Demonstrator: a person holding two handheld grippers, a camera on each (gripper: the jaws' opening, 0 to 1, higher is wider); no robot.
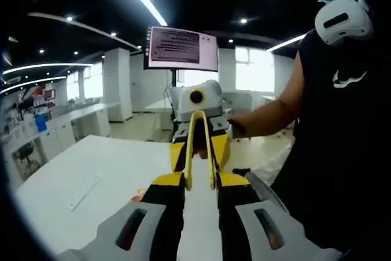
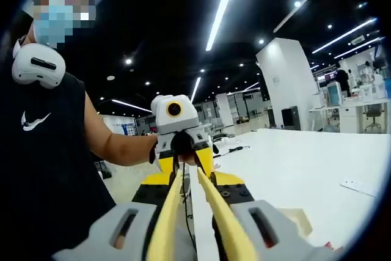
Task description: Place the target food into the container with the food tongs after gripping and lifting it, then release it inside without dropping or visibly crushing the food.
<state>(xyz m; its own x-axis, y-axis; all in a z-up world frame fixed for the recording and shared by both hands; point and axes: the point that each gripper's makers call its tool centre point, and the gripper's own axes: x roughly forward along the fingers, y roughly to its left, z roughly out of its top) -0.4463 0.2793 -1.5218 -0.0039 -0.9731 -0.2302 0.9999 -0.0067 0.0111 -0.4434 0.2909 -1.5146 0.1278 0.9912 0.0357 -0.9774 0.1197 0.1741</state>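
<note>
In the left gripper view, the left gripper (image 1: 200, 178) pinches the yellow food tongs (image 1: 200, 145) above the white table (image 1: 104, 172). In the right gripper view, the right gripper (image 2: 197, 212) clamps the tongs' two arms, tips nearly together.

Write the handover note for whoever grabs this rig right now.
Left gripper: raised over the white table, facing the right one; the yellow tongs run between its jaws, firm grip unclear.
Right gripper: the tongs' arms also run along between its jaws; grip unclear too.
Done: at most, the tongs are up off the table.
Left: settle the tongs in one gripper, grip and lift the food, release it gently in the container.
</note>
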